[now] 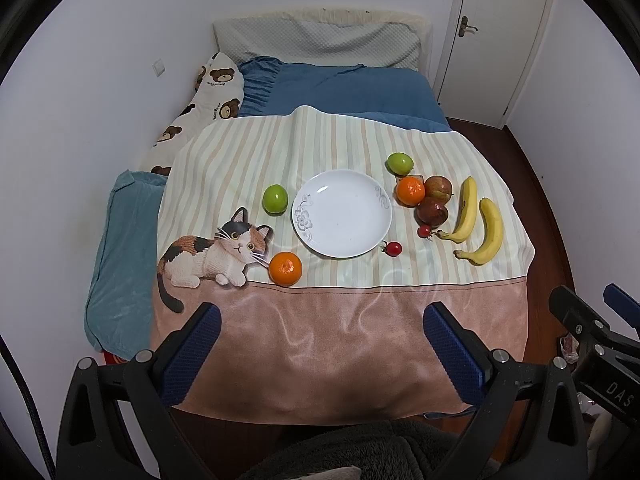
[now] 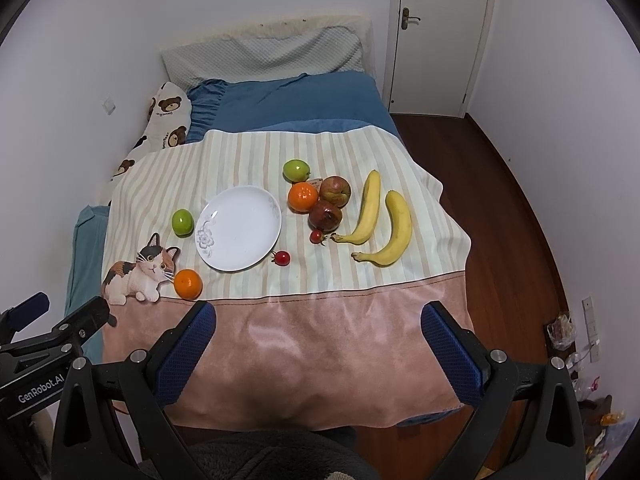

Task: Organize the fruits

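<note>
An empty white plate [image 1: 342, 214] [image 2: 239, 227] lies on a striped cat blanket [image 1: 256, 148] on the bed. Left of it are a green apple [image 1: 275, 199] [image 2: 183, 222] and an orange [image 1: 285, 268] [image 2: 188, 284]. To its right are a second green apple [image 1: 399, 163] [image 2: 296, 170], an orange [image 1: 410, 191] [image 2: 303, 197], two red apples [image 1: 439, 188] [image 2: 325, 216], two cherry tomatoes [image 1: 393, 248] [image 2: 318, 237] and two bananas [image 1: 466, 210] [image 2: 394, 230]. My left gripper [image 1: 322, 344] and right gripper [image 2: 318, 344] are open and empty, held above the blanket's near pink edge.
A teal cushion [image 1: 120, 256] lies left of the blanket, a bear-print pillow [image 1: 212, 92] and blue bedding [image 1: 352, 92] behind it. White walls enclose the left. Wooden floor [image 2: 500, 208] and a white door [image 2: 440, 32] are on the right. Clutter [image 2: 562, 330] sits by the right wall.
</note>
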Demonstrator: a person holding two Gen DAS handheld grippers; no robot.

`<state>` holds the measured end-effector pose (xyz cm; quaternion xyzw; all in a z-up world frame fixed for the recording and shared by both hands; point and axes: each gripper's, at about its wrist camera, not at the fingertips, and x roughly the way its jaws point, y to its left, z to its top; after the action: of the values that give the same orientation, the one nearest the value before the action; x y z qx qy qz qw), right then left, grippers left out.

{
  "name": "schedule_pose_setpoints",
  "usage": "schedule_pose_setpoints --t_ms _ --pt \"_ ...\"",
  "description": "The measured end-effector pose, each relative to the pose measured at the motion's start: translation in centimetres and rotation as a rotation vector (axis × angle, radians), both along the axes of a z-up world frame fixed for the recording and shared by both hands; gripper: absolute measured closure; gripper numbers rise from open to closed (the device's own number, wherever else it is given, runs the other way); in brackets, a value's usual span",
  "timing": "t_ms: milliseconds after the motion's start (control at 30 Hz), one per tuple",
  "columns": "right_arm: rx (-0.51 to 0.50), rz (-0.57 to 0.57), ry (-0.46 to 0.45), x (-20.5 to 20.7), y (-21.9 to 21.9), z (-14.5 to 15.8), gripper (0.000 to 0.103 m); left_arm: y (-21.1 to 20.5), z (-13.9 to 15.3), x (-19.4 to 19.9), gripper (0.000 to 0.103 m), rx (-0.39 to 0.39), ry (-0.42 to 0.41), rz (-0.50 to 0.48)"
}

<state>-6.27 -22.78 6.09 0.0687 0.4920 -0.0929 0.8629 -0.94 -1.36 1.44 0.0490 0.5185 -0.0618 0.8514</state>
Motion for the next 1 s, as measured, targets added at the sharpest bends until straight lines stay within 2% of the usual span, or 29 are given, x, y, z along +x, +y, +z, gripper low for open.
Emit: schedule_pose_setpoints --t_ms 1000 --pt "-0.001 0.01 -0.028 -1.3 0.9 1.1 0.0 0.2 0.1 -0.2 0.0 -0.006 -0.005 0.0"
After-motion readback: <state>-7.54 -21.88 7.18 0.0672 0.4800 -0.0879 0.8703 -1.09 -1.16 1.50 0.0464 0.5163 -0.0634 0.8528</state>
